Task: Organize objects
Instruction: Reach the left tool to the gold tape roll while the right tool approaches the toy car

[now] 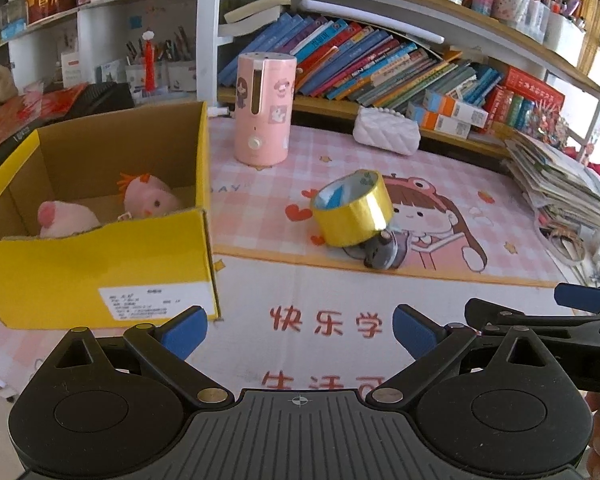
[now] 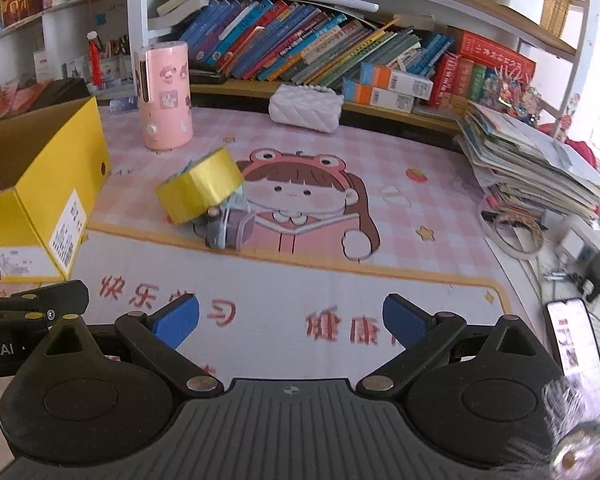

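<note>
A yellow tape roll [image 1: 354, 210] leans on a small grey toy [image 1: 381, 251] in the middle of the pink desk mat [image 1: 260, 216]. Both also show in the right wrist view, the roll [image 2: 200, 192] and the toy [image 2: 228, 228]. An open yellow cardboard box [image 1: 100, 264] stands at the left with two pink plush toys [image 1: 150, 198] inside; its side shows in the right wrist view [image 2: 40, 200]. My left gripper [image 1: 300, 330] is open and empty, near the box's front corner. My right gripper [image 2: 292, 320] is open and empty, short of the tape roll.
A pink cylinder appliance [image 1: 263, 110] and a white quilted pouch [image 1: 386, 130] stand at the back of the mat. Bookshelves [image 1: 360, 64] line the rear. A paper stack [image 2: 532, 168], a tape ring [image 2: 514, 236] and a phone [image 2: 576, 336] lie at the right.
</note>
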Demonstrator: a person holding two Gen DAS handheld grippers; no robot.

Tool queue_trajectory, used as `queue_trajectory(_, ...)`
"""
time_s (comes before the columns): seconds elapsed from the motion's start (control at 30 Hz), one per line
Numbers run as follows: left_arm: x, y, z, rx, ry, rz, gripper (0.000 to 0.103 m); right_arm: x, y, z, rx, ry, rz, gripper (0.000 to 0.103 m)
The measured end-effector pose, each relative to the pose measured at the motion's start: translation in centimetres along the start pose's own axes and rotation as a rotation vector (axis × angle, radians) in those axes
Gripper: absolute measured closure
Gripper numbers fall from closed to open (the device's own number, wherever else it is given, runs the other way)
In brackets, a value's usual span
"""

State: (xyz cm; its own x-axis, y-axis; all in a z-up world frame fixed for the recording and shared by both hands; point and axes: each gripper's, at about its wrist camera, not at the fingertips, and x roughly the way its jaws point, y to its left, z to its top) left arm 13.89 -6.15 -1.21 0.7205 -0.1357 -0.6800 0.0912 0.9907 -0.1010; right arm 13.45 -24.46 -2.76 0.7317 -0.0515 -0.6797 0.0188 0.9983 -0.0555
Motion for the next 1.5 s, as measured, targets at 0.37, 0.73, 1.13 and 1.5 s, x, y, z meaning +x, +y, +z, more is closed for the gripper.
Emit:
queue_trajectory(0.37,1.6,-1.9,1.0,-0.008,0.009,0.036,0.003,2.2,-2.0,1.2,-0.002,0.001,0.051,0.006)
queue_trajectory(0.73,3.3,-2.8,2.6,-0.023,-0.013,0.063,0.003,4.0,-3.7,3.1,0.023,-0.049,0.108,0.012)
queue_trajectory(1.13,6.8,-3.3,6.4,-0.041,-0.028,0.024,0.003,7.8,-3.2,3.6,-0.114,-0.051,0.162,0.012)
queue_trajectory(1.5,13.8,-2.3,8.7,-0.2,0.093,-0.084,0.003,11.3,1.1,4.0,-0.353,-0.147,0.373,0.012)
